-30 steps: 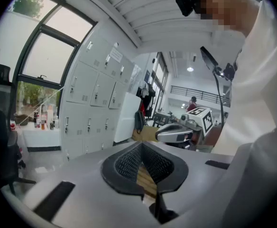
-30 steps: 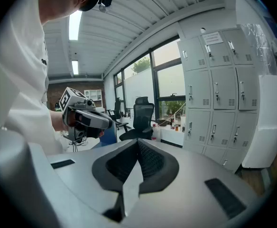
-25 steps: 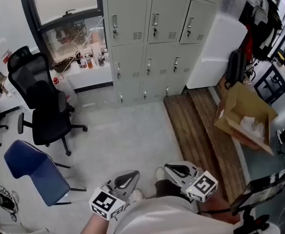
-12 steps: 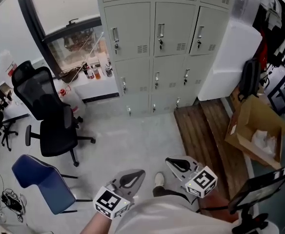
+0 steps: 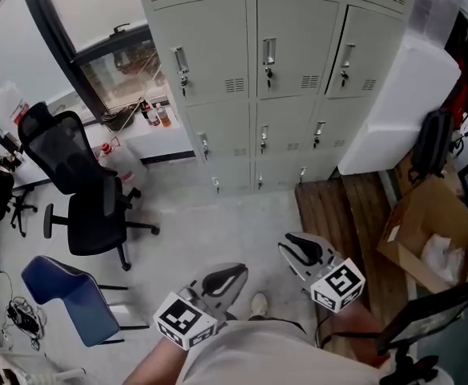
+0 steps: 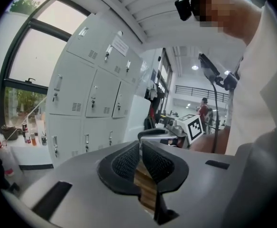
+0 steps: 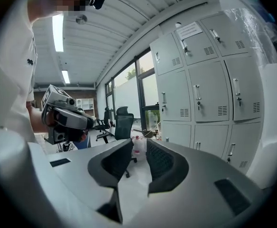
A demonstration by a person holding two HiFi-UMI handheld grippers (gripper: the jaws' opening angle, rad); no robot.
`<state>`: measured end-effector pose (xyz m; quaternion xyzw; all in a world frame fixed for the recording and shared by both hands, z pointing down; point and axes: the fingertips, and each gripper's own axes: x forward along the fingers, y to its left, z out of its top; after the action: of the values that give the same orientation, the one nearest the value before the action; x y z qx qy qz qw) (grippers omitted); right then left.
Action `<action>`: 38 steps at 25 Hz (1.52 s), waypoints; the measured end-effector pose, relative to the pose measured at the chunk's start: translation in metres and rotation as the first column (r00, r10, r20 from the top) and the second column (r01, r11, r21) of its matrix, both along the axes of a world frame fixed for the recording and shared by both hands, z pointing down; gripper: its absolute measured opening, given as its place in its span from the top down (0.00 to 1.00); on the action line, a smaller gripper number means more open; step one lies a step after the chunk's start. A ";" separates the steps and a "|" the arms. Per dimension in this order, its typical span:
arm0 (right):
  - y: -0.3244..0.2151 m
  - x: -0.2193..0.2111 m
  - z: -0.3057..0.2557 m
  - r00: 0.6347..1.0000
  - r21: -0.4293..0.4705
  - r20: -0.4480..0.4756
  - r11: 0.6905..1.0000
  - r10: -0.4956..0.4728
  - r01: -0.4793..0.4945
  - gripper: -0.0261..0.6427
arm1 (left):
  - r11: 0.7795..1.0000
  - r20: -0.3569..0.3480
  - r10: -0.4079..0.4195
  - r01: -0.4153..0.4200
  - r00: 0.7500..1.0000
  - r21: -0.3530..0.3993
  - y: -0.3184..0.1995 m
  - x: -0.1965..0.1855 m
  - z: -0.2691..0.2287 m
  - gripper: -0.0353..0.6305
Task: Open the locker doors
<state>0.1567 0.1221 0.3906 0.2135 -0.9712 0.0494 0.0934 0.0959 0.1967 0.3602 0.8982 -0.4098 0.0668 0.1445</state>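
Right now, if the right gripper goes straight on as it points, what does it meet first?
Right gripper, jaws just opening, nothing between them: free air first, then probably the white jug on the floor beside the black chair, not the lockers. Depth unclear.

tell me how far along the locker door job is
Done: nothing; every locker door in view is shut. In hand: the left gripper and right gripper are held out over the floor, well short of the doors. The left's jaws are together, the right's have just been opening, and nothing is between either pair. Left: reach a handle, grip it and pull each door open.
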 end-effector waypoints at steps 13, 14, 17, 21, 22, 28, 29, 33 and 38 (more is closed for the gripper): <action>-0.174 -0.027 -0.032 0.986 0.132 -0.030 0.978 0.166 -0.160 0.88 | 0.998 0.014 0.065 -0.065 0.998 0.020 -0.117 -0.027 0.003 0.93; -0.189 -0.032 -0.036 0.982 0.131 -0.026 0.974 0.188 -0.183 0.88 | 0.996 0.017 0.083 -0.084 0.996 0.024 -0.128 -0.032 0.003 0.93; -0.235 -0.045 -0.051 0.966 0.149 -0.008 0.955 0.260 -0.256 0.88 | 0.991 0.023 0.128 -0.129 0.992 0.032 -0.162 -0.047 -0.003 0.93; -0.297 -0.064 -0.072 0.940 0.188 0.013 0.922 0.342 -0.338 0.86 | 0.982 0.037 0.177 -0.179 0.983 0.058 -0.205 -0.070 -0.013 0.93; -0.311 -0.071 -0.077 0.933 0.193 0.020 0.914 0.359 -0.356 0.83 | 0.981 0.043 0.182 -0.184 0.982 0.059 -0.214 -0.077 -0.014 0.93; -0.385 -0.104 -0.101 0.896 0.230 0.049 0.868 0.442 -0.441 0.77 | 0.978 0.031 0.201 -0.203 0.979 0.048 -0.256 -0.119 -0.015 0.93; -0.395 -0.108 -0.104 0.889 0.237 0.053 0.859 0.455 -0.454 0.77 | 0.976 0.031 0.209 -0.210 0.977 0.048 -0.260 -0.124 -0.014 0.93; -0.435 -0.117 -0.115 0.853 0.247 0.074 0.819 0.516 -0.517 0.75 | 0.975 0.033 0.218 -0.219 0.975 0.035 -0.278 -0.144 -0.007 0.93; -0.473 -0.124 -0.124 0.829 0.232 0.085 0.798 0.553 -0.556 0.74 | 0.977 0.021 0.208 -0.209 0.978 0.039 -0.293 -0.154 -0.009 0.93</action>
<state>0.0323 -0.3509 0.2663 0.4976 -0.8652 -0.0454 0.0413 -0.0580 -0.0967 0.3512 0.9384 -0.3159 0.0806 0.1148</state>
